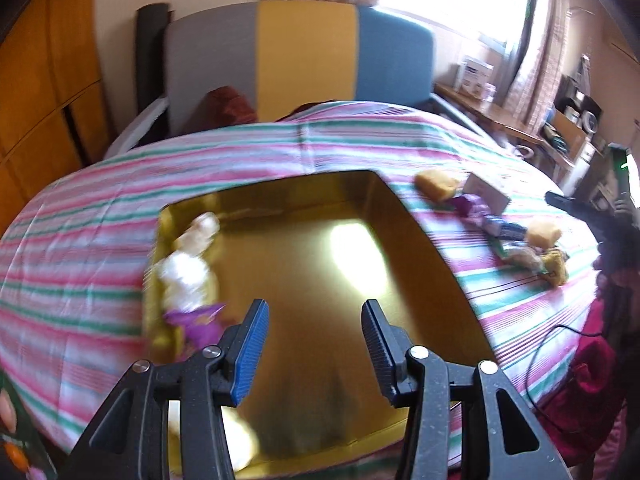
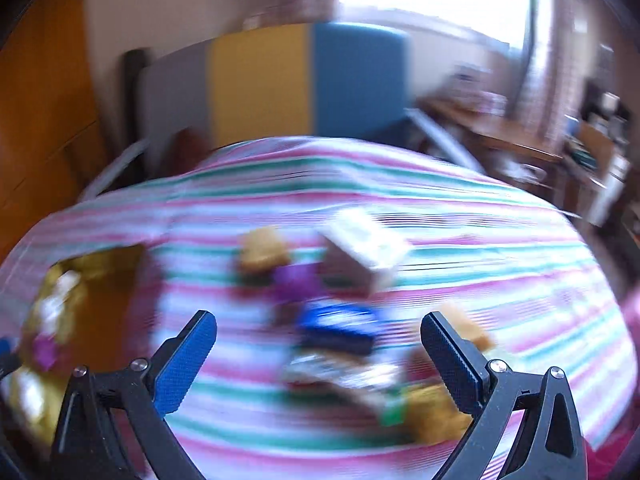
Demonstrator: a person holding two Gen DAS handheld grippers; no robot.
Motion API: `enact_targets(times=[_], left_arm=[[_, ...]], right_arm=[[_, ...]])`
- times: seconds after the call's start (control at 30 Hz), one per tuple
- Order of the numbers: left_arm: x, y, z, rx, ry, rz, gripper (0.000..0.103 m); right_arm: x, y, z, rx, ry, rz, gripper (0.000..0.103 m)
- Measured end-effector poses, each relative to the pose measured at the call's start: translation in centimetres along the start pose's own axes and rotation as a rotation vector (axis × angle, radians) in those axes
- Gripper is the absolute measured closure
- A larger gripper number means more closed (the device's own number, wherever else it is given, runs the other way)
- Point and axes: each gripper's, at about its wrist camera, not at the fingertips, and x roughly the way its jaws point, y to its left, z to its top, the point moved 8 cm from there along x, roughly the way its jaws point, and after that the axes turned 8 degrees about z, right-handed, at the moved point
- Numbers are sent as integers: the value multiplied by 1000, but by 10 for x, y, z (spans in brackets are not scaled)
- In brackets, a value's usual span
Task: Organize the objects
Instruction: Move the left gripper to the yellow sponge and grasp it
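Partly sorted: a few bits boxed, most of the pile left on the bed.

The gold box [image 1: 312, 248] sits on the striped bedspread [image 1: 80, 216] with white and purple wrapped things [image 1: 188, 276] along its left wall. The pile [image 2: 336, 320] lies just right of it. Left gripper [image 1: 314, 344] hangs spread and empty over the box, right gripper [image 2: 318, 352] gapes wide above the pile, too blurry for more.
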Motion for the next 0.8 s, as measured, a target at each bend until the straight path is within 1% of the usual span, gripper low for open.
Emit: enact_targets(times=[0.07, 0.1, 0.17, 0.2, 0.27, 0.33, 0.4, 0.43, 0.47, 0.5, 0.57, 0.63, 0.7, 0.77, 0.8], left_arm=[[2, -20, 13, 27, -4, -36, 54], [4, -29, 19, 38, -3, -54, 54], [10, -50, 32, 56, 5, -96, 54], [14, -59, 38, 59, 12, -107, 55], [21, -81, 53, 53, 30, -161, 55], [30, -103, 67, 47, 57, -206, 55], [39, -122, 79, 53, 70, -234, 53], [46, -131, 86, 53, 83, -242, 50], [55, -141, 93, 52, 97, -251, 42], [62, -149, 98, 51, 109, -259, 36], [83, -166, 109, 41, 148, -272, 33], [107, -180, 117, 23, 200, -277, 32], [131, -188, 121, -1, 239, -271, 28], [155, -194, 124, -36, 285, -265, 27], [165, -196, 126, -56, 301, -265, 24]], right_arm=[[4, -31, -4, 78, -11, -45, 0], [6, -43, -7, 132, -8, -49, 0], [12, -57, -13, 218, 29, -40, 0], [11, -59, -10, 237, 19, -29, 0], [9, -58, -8, 232, 5, -18, 0], [11, -53, -9, 223, 19, -1, 0], [11, -49, -11, 216, 23, 15, 0], [10, -46, -11, 213, 24, 21, 0], [11, -44, -13, 211, 27, 28, 0], [12, -43, -13, 213, 32, 39, 0], [12, -42, -14, 217, 38, 55, 0], [14, -42, -15, 223, 41, 68, 0], [13, -43, -14, 232, 42, 84, 0], [13, -43, -14, 240, 43, 94, 0], [14, -43, -14, 244, 43, 101, 0]])
